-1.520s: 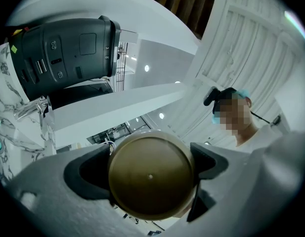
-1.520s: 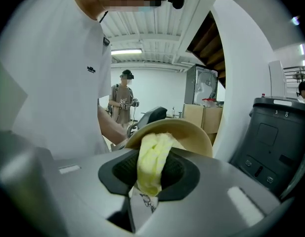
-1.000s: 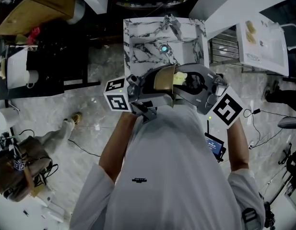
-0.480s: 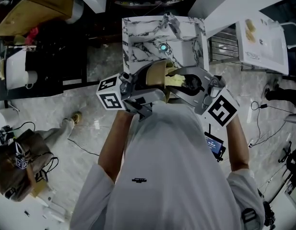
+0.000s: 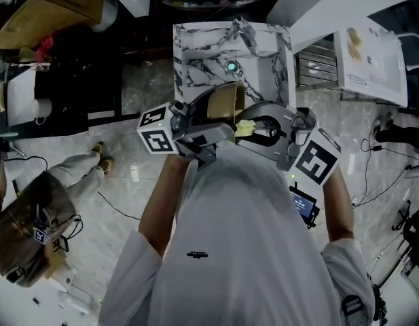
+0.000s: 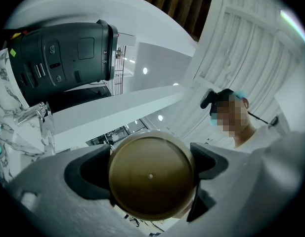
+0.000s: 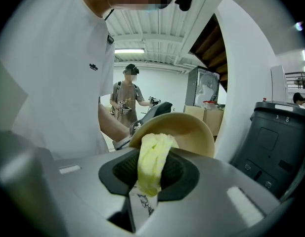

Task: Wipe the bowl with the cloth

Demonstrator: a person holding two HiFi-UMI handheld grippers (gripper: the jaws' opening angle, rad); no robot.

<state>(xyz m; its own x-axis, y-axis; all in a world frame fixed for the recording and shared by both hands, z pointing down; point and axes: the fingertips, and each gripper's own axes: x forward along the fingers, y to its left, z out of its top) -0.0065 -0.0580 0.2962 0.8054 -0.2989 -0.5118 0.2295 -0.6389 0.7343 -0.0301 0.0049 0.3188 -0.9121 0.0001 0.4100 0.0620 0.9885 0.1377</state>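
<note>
Over the marble surface [image 5: 195, 60] at frame top, my left gripper [image 6: 152, 168] clamps the bowl [image 5: 226, 102] while my right gripper [image 7: 150, 176], pinching the cloth [image 7: 153, 152], looks mid-wipe.

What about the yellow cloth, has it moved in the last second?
Yes: the cloth in the right gripper slid away from the marble sink, toward the person.

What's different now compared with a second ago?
The right gripper, clamped on the yellow cloth, drew it slightly back from the bowl toward the person's body. A bystander at the left took a step. The left gripper kept gripping the bowl; nothing was let go.
</note>
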